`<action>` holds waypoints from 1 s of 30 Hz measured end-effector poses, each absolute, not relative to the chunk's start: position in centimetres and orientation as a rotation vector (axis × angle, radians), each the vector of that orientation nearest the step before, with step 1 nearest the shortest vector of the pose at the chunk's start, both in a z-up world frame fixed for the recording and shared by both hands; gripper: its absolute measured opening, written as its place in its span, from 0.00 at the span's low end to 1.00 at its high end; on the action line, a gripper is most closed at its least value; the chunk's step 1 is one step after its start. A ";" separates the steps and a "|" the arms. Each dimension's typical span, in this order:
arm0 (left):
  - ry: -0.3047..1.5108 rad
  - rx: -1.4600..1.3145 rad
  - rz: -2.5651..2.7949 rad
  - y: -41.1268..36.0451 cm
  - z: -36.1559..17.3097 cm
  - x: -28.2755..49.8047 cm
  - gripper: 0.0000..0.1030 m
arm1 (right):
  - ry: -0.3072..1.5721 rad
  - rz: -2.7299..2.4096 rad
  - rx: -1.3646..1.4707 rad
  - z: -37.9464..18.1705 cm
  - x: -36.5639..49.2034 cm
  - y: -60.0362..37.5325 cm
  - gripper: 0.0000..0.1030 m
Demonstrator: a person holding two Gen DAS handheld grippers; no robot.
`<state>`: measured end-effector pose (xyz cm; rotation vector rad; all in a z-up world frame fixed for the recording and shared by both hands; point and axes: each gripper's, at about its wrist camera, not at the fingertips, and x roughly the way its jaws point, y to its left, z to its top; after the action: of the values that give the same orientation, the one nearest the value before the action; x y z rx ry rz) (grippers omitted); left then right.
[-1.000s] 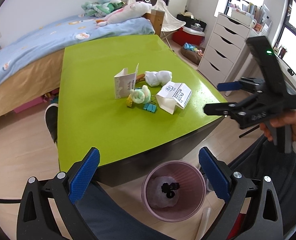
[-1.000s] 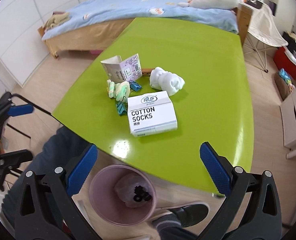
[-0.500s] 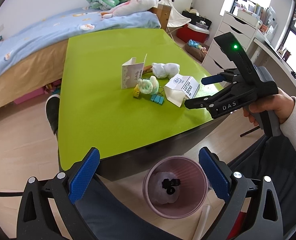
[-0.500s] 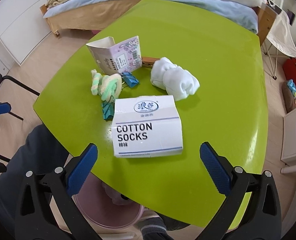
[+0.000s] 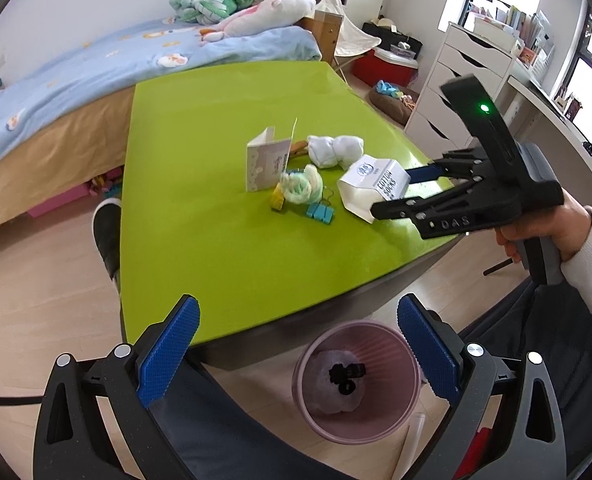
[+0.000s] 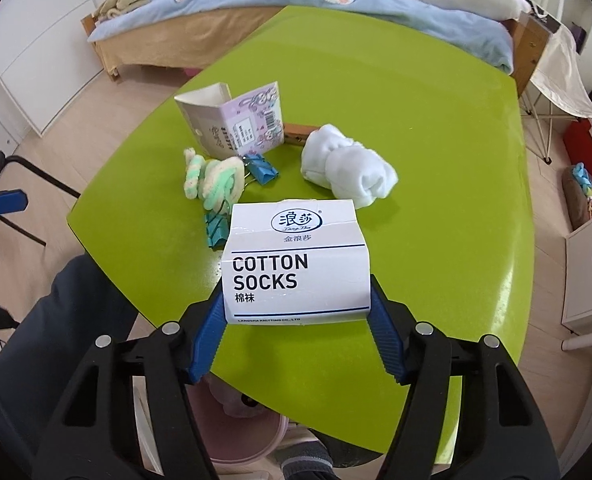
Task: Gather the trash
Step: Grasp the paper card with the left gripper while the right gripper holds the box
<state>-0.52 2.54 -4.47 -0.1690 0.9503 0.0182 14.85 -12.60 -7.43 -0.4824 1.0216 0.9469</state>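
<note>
A white "COTTON SOCKS" box (image 6: 296,268) lies near the front edge of the green table (image 6: 435,140). My right gripper (image 6: 296,312) is shut on the box, one blue pad on each side; it shows in the left wrist view (image 5: 391,196) on the same box (image 5: 371,188). My left gripper (image 5: 296,344) is open and empty, held above a pink trash bin (image 5: 355,380) on the floor by the table's front edge. The bin holds white tissue and a black item.
On the table lie a purple-white paper carton (image 6: 236,124), a white sock bundle (image 6: 347,168), a green-white fluffy roll (image 6: 216,180) and blue binder clips (image 6: 262,170). A bed (image 5: 76,92) stands behind. White drawers (image 5: 463,80) stand at right.
My right gripper moved forward over the table and closed its pads on the cotton socks box. My left gripper stayed open above the bin.
</note>
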 end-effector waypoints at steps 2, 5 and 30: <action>0.943 -0.159 0.016 2.6 -4.1 0.1 0.93 | 1.014 0.943 -0.459 -7.0 14.5 -13.2 0.63; 0.932 -0.145 0.016 2.8 -3.5 1.1 0.93 | 1.016 0.939 -0.406 -6.2 14.4 -14.3 0.63; 1.111 -0.083 -0.009 4.9 -4.9 15.1 0.92 | 1.004 0.922 -0.185 -3.4 12.7 -20.2 0.63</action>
<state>15.09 4.94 -4.95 -0.0825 1.1113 -0.0086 12.72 -20.19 -3.41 -0.1851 1.0036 0.9218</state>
